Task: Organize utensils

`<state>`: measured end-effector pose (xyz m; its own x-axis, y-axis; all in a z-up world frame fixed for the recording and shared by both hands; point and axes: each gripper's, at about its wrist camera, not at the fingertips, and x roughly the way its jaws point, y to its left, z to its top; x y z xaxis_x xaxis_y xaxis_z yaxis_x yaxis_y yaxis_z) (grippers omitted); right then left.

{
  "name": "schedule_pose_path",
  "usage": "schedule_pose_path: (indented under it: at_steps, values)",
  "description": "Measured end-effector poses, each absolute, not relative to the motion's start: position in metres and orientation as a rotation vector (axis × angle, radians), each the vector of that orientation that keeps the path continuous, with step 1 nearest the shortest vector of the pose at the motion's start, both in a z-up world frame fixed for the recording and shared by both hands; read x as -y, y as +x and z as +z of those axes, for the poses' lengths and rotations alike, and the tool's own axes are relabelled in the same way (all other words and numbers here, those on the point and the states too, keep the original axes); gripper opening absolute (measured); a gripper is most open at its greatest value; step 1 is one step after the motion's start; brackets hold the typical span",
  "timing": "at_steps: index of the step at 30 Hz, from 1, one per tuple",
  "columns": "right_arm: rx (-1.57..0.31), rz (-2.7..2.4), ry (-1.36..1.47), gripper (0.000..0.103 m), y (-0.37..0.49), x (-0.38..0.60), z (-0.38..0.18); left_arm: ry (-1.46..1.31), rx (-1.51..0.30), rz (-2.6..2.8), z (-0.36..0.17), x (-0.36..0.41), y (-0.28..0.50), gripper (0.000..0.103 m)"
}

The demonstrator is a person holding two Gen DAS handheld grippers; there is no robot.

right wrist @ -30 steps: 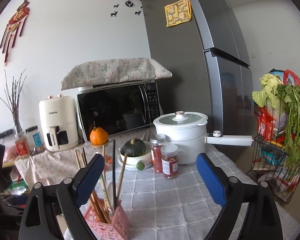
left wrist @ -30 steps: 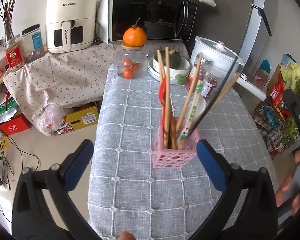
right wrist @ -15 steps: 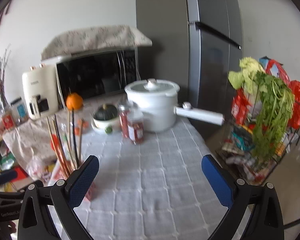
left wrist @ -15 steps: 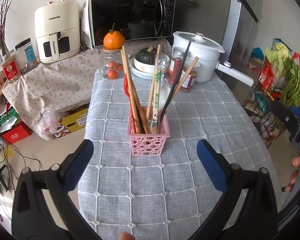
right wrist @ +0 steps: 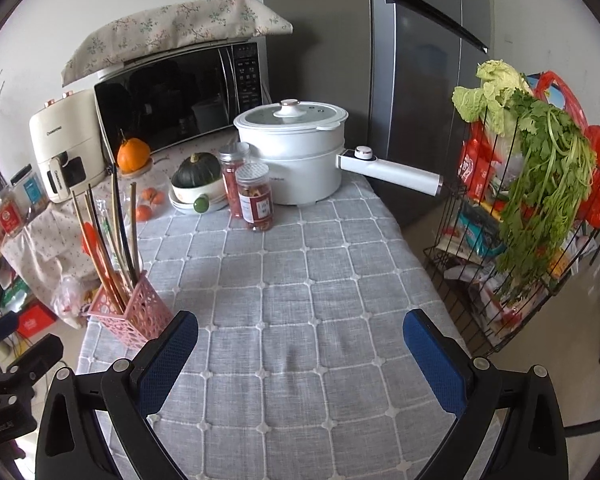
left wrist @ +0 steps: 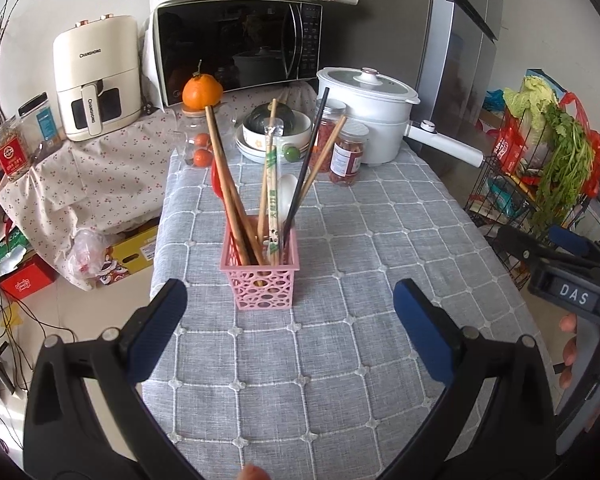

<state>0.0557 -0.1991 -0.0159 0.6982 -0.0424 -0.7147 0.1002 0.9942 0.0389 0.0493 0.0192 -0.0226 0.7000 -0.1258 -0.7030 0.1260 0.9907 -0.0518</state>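
well, both tongs gape wide and empty — left gripper [left wrist: 290,330], right gripper [right wrist: 300,354]. the pink utensil basket [left wrist: 262,280] stands mid-table, chopsticks [left wrist: 230,184] inside; probably finished — retreat without bumping it.

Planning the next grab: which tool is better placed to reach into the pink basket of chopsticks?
Left. The left tool is open and faces the pink basket head on; for the right tool it sits off to the side.
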Motion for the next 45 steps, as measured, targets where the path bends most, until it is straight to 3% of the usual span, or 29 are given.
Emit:
schedule_pose_path:
  at_steps: [45]
  values:
    - [-0.814,-0.049,0.029,0.103,0.057,0.183,-0.024,0.021,-0.765,-0.136,-0.024,-0.015,0.045,0.102]
